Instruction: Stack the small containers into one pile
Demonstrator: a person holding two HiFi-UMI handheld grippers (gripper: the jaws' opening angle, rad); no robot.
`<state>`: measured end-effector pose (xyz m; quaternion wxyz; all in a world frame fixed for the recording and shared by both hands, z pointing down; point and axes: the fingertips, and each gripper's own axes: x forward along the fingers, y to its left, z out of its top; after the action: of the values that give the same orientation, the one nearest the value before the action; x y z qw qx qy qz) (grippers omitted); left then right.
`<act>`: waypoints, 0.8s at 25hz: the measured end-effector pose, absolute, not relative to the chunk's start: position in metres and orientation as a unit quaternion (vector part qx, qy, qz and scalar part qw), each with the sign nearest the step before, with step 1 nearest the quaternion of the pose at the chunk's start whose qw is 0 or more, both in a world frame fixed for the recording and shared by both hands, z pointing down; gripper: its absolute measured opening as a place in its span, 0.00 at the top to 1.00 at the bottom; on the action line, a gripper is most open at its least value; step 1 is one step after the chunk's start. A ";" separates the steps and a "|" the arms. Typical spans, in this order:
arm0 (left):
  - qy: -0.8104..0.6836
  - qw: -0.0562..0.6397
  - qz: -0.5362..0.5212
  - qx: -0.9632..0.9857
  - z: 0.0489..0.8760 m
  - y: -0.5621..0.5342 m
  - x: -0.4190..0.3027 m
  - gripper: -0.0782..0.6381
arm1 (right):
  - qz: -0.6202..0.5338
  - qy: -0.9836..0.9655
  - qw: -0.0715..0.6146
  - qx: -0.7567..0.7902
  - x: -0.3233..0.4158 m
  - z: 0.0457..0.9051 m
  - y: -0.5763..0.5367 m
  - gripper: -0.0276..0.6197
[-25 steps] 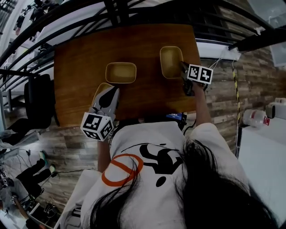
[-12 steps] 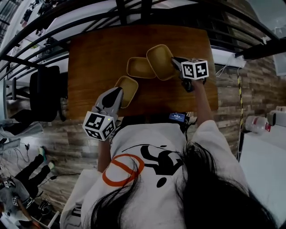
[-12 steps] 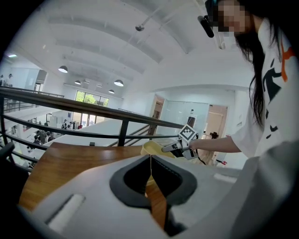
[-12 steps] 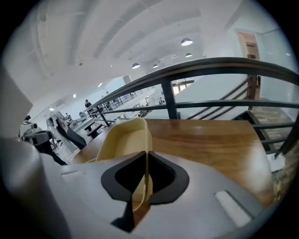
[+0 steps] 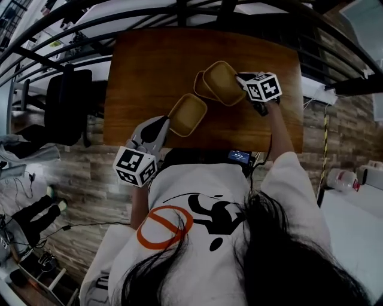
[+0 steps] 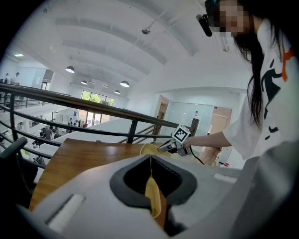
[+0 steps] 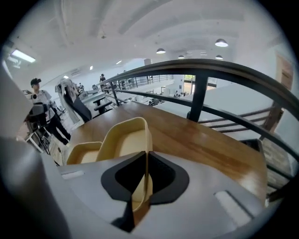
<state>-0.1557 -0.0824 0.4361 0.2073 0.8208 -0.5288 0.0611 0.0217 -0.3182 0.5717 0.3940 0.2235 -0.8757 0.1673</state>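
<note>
Yellow plastic containers, three in all, sit over a brown wooden surface. The left gripper reaches in from the near edge. Its jaws are closed on the thin rim of the near container, which lies toward the front of the surface, left of centre. In the left gripper view that rim shows as a yellow strip pinched between the two jaws. Whether this container rests on the wood or is raised off it cannot be told.

The right gripper comes in from the right side, pointing downward, with its jaws clamped on the rim of the tilted container. This one sits at a slant near the middle of the surface. Its far end overlaps the third container, which lies beneath it and is mostly covered in the head view. Whether these two touch cannot be told. The near container lies just beside the pair, on the person's side.

A black railing runs past the far edge of the surface. A dark chair stands off its left side on a plank floor. The person wears a white shirt with a black and orange print.
</note>
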 end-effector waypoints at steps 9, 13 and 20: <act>-0.571 0.226 0.050 0.788 0.447 -0.070 -0.171 0.89 | 0.052 -0.880 0.466 0.081 -0.021 0.582 -0.323 0.90; -0.586 0.235 0.049 0.774 0.452 -0.064 -0.174 0.89 | 0.031 -0.871 0.489 0.023 -0.036 0.596 -0.316 0.90; -0.606 0.249 0.053 0.753 0.459 -0.059 -0.171 0.89 | 0.008 -0.858 0.513 -0.021 -0.045 0.613 -0.315 0.90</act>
<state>-0.1706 -0.0592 0.4587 0.2485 0.7534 -0.6064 0.0529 -0.0452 -0.3149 0.6133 0.5131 -0.0214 -0.8580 0.0076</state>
